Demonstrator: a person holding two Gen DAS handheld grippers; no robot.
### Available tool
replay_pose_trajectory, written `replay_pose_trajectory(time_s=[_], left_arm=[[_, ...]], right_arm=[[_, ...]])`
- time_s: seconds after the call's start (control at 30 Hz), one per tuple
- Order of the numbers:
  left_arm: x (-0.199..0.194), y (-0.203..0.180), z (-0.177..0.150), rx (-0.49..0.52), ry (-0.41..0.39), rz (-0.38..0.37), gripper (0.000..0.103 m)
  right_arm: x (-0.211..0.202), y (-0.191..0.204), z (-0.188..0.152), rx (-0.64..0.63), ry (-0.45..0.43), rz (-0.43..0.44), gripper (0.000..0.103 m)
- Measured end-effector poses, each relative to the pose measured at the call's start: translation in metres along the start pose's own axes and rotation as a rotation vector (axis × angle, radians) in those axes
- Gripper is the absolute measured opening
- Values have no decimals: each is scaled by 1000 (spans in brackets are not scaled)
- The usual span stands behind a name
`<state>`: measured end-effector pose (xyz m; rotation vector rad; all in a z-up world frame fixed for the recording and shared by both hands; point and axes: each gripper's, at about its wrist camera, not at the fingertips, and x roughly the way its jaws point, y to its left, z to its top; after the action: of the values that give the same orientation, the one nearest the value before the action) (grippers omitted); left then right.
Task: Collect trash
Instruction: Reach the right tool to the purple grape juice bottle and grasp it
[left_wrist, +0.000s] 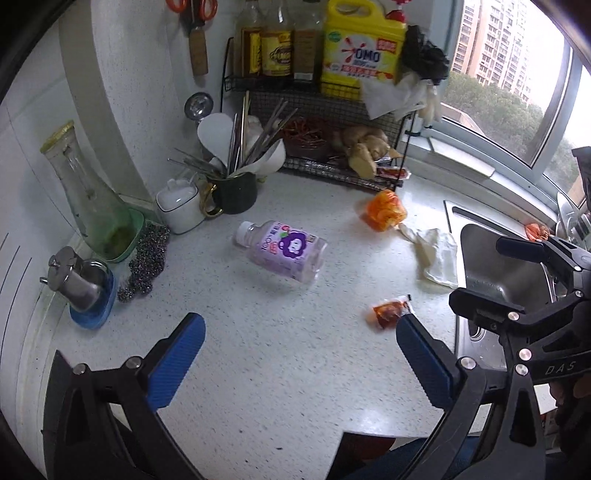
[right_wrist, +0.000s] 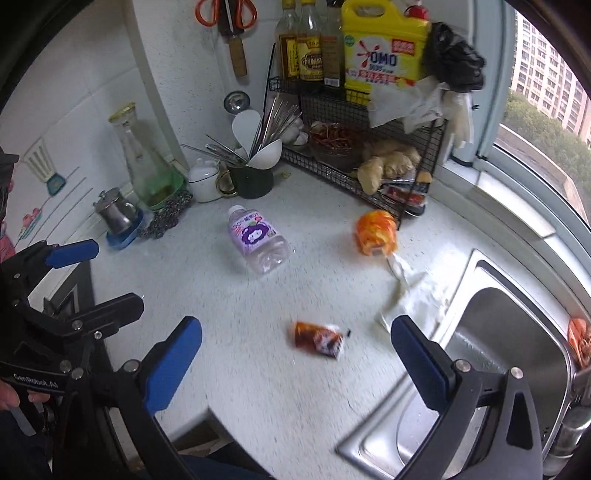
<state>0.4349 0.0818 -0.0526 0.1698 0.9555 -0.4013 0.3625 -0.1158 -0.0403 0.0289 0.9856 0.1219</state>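
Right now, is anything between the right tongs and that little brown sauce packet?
No. The right tongs are open, with only bare countertop before the sauce packet. The crumpled tissue lies off to the side, near the sink.

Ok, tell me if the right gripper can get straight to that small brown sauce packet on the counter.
Probably yes. The right gripper is open and the sauce packet lies flat on bare counter ahead of its fingers, with nothing between them. The crumpled tissue lies off to the side.
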Motion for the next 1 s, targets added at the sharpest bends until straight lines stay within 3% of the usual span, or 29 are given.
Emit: replay_pose_trajectory(time_s=[0.6, 1.0], left_arm=[[115, 103, 6, -129, 176, -19, 103], [172, 140, 11, -159, 256, -1, 103]], right_arm=[[147, 41, 71, -122, 241, 32, 102], [224, 60, 94, -215, 339, 68, 102]])
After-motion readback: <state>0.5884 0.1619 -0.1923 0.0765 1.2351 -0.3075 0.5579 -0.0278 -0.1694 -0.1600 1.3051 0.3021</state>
